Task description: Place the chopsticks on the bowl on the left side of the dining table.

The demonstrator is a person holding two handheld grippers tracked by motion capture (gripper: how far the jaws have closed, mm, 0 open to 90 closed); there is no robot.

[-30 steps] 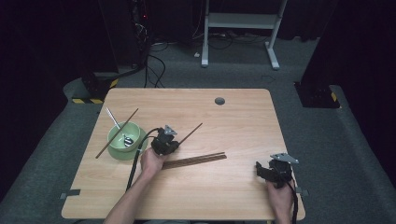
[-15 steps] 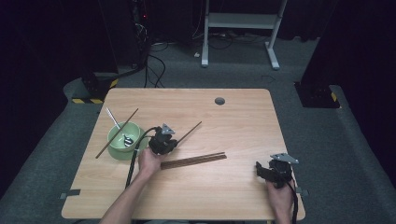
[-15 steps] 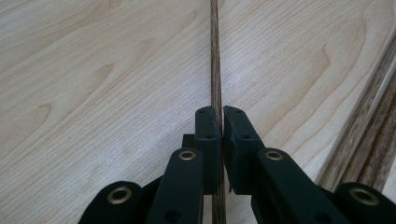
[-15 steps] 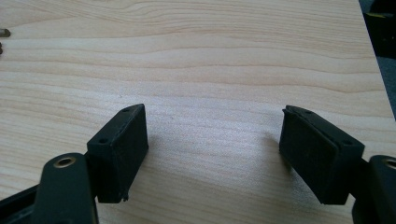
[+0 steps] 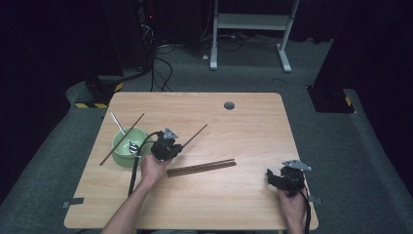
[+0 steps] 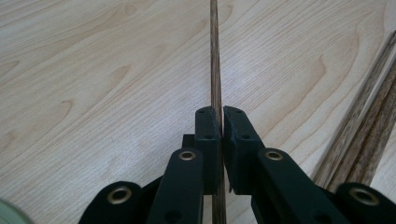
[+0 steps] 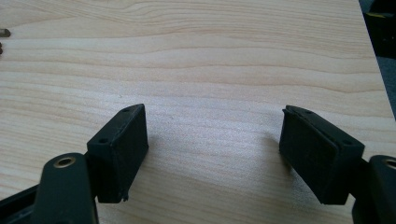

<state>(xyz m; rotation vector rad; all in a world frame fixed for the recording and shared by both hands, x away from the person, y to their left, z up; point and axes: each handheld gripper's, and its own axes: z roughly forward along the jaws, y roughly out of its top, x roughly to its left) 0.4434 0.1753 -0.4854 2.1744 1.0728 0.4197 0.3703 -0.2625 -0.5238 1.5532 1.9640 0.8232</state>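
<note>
My left gripper (image 5: 171, 147) (image 6: 222, 116) is shut on a thin brown chopstick (image 5: 195, 135) (image 6: 215, 56), which runs forward between the pads just above the wooden table (image 5: 243, 122). A bundle of brown chopsticks (image 5: 201, 167) (image 6: 369, 135) lies on the table just right of that gripper. To its left stands a green bowl (image 5: 122, 141) with a white utensil (image 5: 118, 126) in it and another chopstick (image 5: 122, 139) resting across its rim. My right gripper (image 5: 280, 179) (image 7: 212, 135) rests near the table's front right corner, jaws wide open over bare wood.
A round cable hole (image 5: 229, 105) sits near the table's far edge. Beyond the table are floor cables and a white metal frame (image 5: 253, 22). Tips of the chopstick bundle (image 7: 3, 32) show at the far left of the right gripper view.
My left gripper, with the chopstick in it, has shifted slightly left toward the bowl. The right gripper has stayed still.
</note>
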